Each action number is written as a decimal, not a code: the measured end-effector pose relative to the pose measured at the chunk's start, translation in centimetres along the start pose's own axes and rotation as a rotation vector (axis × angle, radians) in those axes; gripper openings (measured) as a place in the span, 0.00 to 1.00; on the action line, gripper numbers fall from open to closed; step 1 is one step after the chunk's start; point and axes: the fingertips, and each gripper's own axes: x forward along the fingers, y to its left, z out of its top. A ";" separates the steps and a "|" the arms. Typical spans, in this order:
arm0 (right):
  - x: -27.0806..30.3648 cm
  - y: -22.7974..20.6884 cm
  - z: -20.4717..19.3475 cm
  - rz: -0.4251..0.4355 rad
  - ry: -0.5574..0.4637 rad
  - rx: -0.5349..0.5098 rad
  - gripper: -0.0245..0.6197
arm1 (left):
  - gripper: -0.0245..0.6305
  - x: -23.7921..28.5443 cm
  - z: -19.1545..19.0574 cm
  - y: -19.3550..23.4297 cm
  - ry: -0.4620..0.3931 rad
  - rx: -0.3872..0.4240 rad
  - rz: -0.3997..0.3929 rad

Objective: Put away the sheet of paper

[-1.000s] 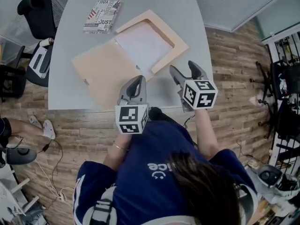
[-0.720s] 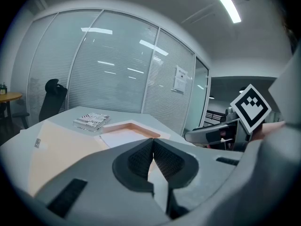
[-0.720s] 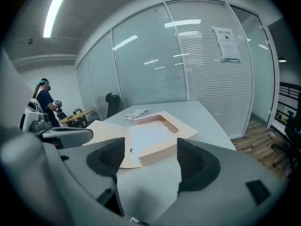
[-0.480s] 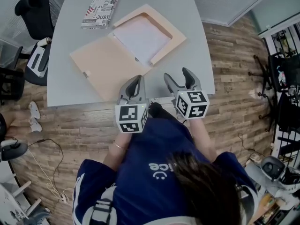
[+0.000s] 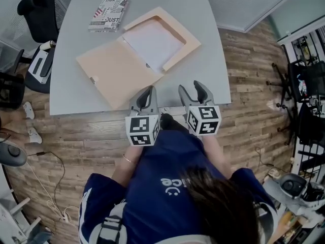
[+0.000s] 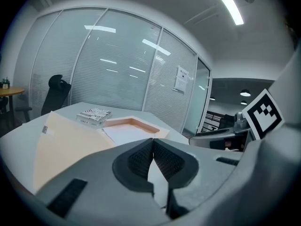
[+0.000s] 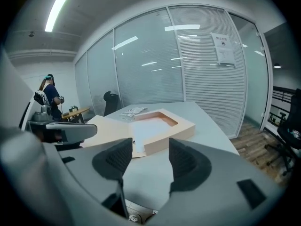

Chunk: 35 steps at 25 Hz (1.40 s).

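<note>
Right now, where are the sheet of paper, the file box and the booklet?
sheet of paper [image 5: 152,43], head view, middle of the white sheet.
file box [image 5: 112,74], head view, on its open lid.
booklet [image 5: 109,14], head view, middle of its cover.

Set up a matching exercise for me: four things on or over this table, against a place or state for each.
Things:
1. sheet of paper
2. printed booklet
3. left tool
4. right tool

Places or states:
A. jaws apart, nothing between
B. in the open box file's tray
C. jaws together, empty
D. far left of the table

Pairs: 1-B, 2-D, 3-C, 4-A. The right tool's jaws are closing just now.
</note>
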 end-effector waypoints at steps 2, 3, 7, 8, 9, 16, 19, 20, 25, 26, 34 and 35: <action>-0.1 -0.2 0.2 -0.023 -0.008 -0.001 0.37 | 0.04 0.0 0.0 -0.1 -0.002 0.004 -0.006; -0.1 -0.3 0.3 -0.033 -0.010 -0.003 0.36 | 0.04 0.0 0.0 -0.2 -0.002 0.002 -0.012; -0.1 -1.0 0.5 -0.063 -0.023 -0.011 0.26 | 0.04 0.5 0.2 -0.9 -0.016 -0.007 -0.048; -0.1 -1.1 0.5 -0.066 -0.023 -0.008 0.24 | 0.04 0.7 0.2 -1.0 -0.017 -0.002 -0.049; 0.0 -1.2 0.4 -0.067 -0.021 -0.005 0.22 | 0.04 0.9 0.3 -1.0 -0.017 0.002 -0.048; 0.2 -1.1 0.7 -0.043 -0.031 -0.013 0.05 | 0.04 1.6 0.7 -1.3 -0.032 0.002 -0.071; 0.2 -1.1 1.1 -0.036 -0.047 -0.027 0.05 | 0.04 1.8 0.7 -1.4 -0.025 0.012 -0.062; 0.2 -1.2 1.1 -0.043 -0.049 -0.035 0.05 | 0.04 1.9 0.7 -1.3 -0.024 0.013 -0.060; 0.4 -1.2 1.1 -0.042 -0.040 -0.051 0.05 | 0.04 2.1 0.7 -1.2 -0.021 0.010 -0.052; 0.4 -1.2 1.1 -0.039 -0.043 -0.044 0.05 | 0.04 2.2 0.7 -1.2 -0.019 0.010 -0.051; 0.4 -1.8 0.9 -0.066 -0.032 -0.071 0.05 | 0.04 2.9 0.3 -1.4 0.005 0.019 -0.054; 0.4 -1.9 0.8 -0.069 -0.029 -0.074 0.05 | 0.04 3.0 0.3 -1.5 0.006 0.021 -0.056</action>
